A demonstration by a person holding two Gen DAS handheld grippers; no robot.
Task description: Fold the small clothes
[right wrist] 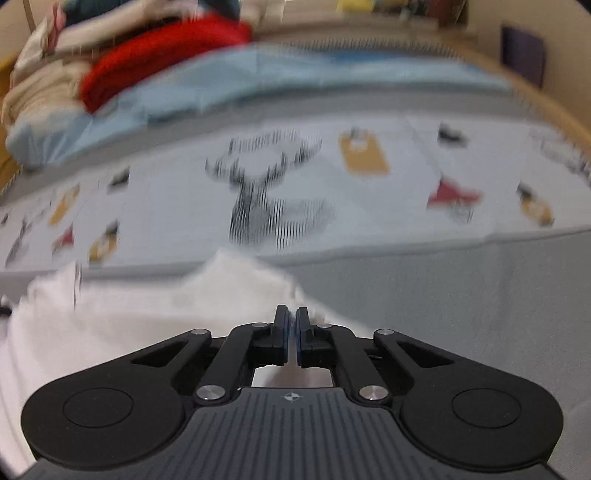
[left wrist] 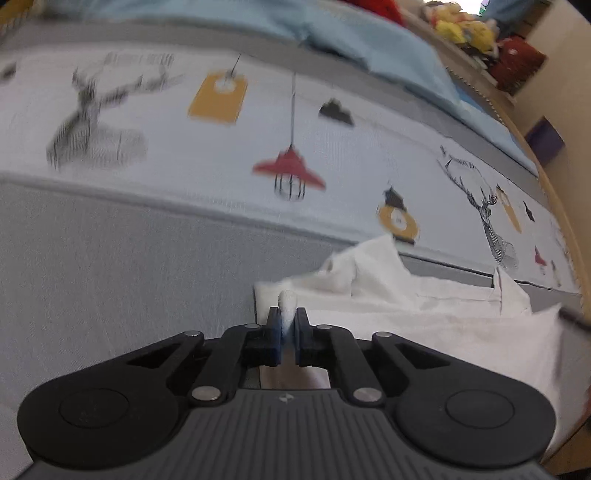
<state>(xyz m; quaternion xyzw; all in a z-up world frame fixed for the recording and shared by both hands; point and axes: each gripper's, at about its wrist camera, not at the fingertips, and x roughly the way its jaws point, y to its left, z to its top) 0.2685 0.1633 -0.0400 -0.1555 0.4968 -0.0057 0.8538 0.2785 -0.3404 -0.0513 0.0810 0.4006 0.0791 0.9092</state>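
Note:
A white garment (left wrist: pixel 424 317) lies crumpled on the grey bed cover (left wrist: pixel 110 258), to the right of my left gripper (left wrist: pixel 287 314). That gripper is shut on the garment's left corner, and a small tuft of white cloth sticks up between its pads. In the right wrist view the same white garment (right wrist: pixel 129 314) spreads to the left and under my right gripper (right wrist: pixel 292 312). Its jaws are pressed together on the garment's right edge. Both views are blurred.
Beyond the garment runs a white printed band (left wrist: pixel 221 147) with deer, lamps and tags. Behind it lie a light blue blanket (left wrist: pixel 369 44), a red cloth (right wrist: pixel 155 59) on a beige pile, and soft toys (left wrist: pixel 465 29). A wooden bed frame (left wrist: pixel 554 206) borders the right.

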